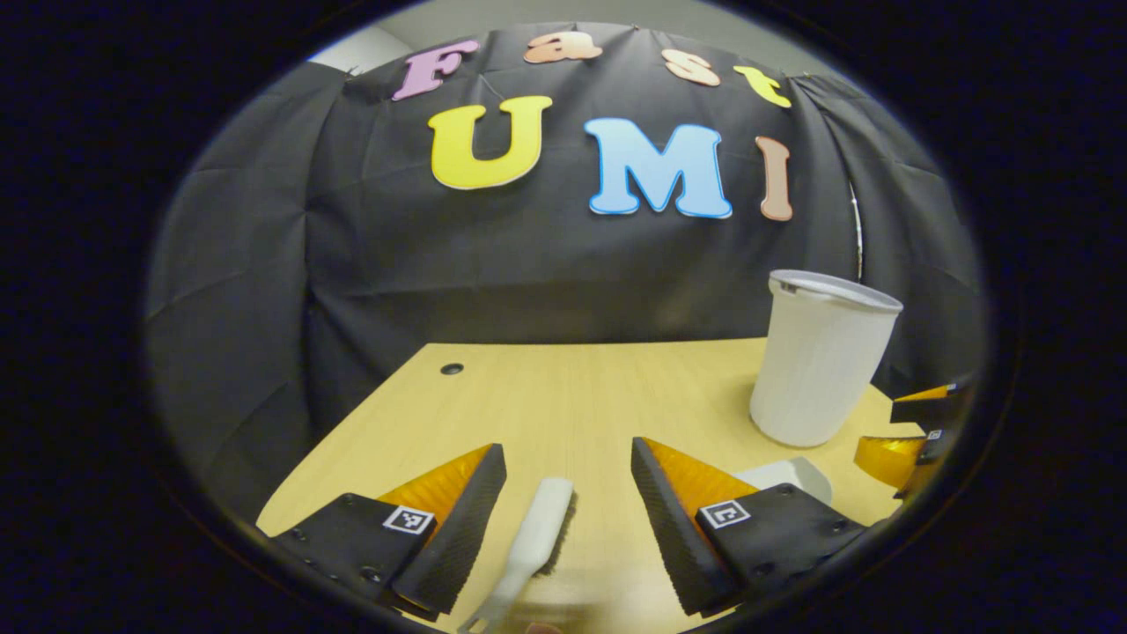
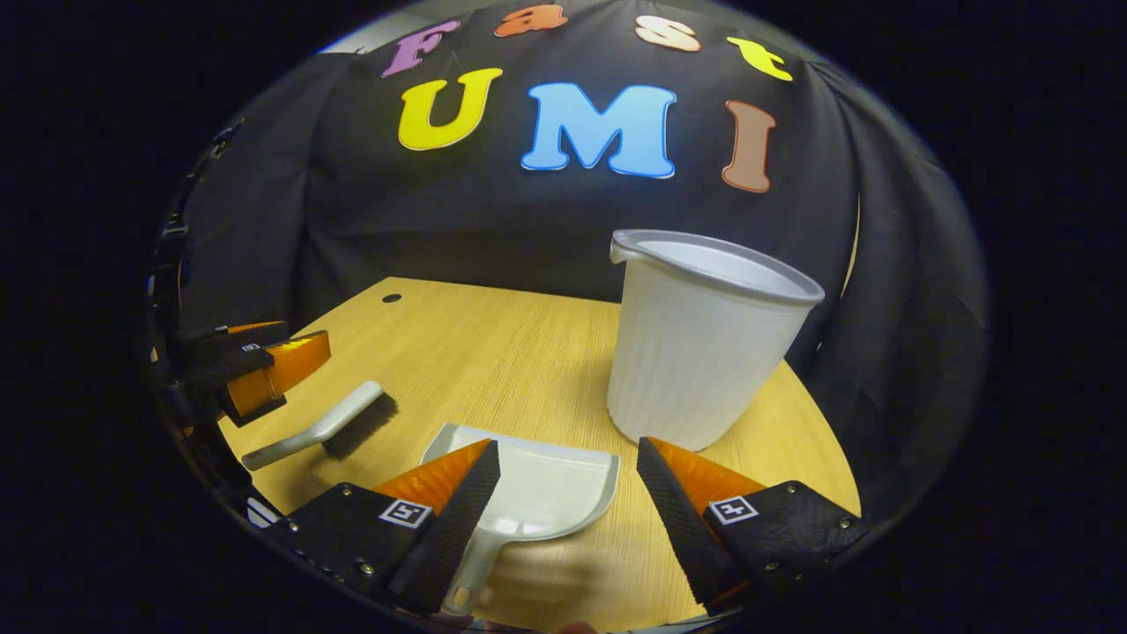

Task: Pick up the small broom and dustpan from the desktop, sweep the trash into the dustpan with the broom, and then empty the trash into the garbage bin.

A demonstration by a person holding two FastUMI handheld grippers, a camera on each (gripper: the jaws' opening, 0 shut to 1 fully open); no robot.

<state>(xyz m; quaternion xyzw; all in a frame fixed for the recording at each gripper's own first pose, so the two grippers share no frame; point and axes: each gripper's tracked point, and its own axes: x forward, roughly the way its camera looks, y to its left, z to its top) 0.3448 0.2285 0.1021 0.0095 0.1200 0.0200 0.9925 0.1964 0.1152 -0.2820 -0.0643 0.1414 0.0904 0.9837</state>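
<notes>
A small white broom (image 1: 533,546) with dark bristles lies on the wooden desk (image 1: 563,387), right between the fingers of my open left gripper (image 1: 568,462), untouched by them. The broom (image 2: 321,427) also lies at the left in the right gripper view, beneath the left gripper (image 2: 277,361). A white dustpan (image 2: 533,493) rests flat on the desk with its handle toward me, between the fingers of my open right gripper (image 2: 568,458); neither finger presses on it. A corner of the dustpan (image 1: 792,475) peeks out beside the left gripper's right finger. The white ribbed garbage bin (image 2: 700,339) stands upright behind the dustpan.
The garbage bin (image 1: 819,365) stands at the desk's right side in the left gripper view, with the right gripper (image 1: 916,431) at the far right edge beside it. A small round hole (image 1: 452,369) marks the desk's far left corner. Black cloth walls close the back.
</notes>
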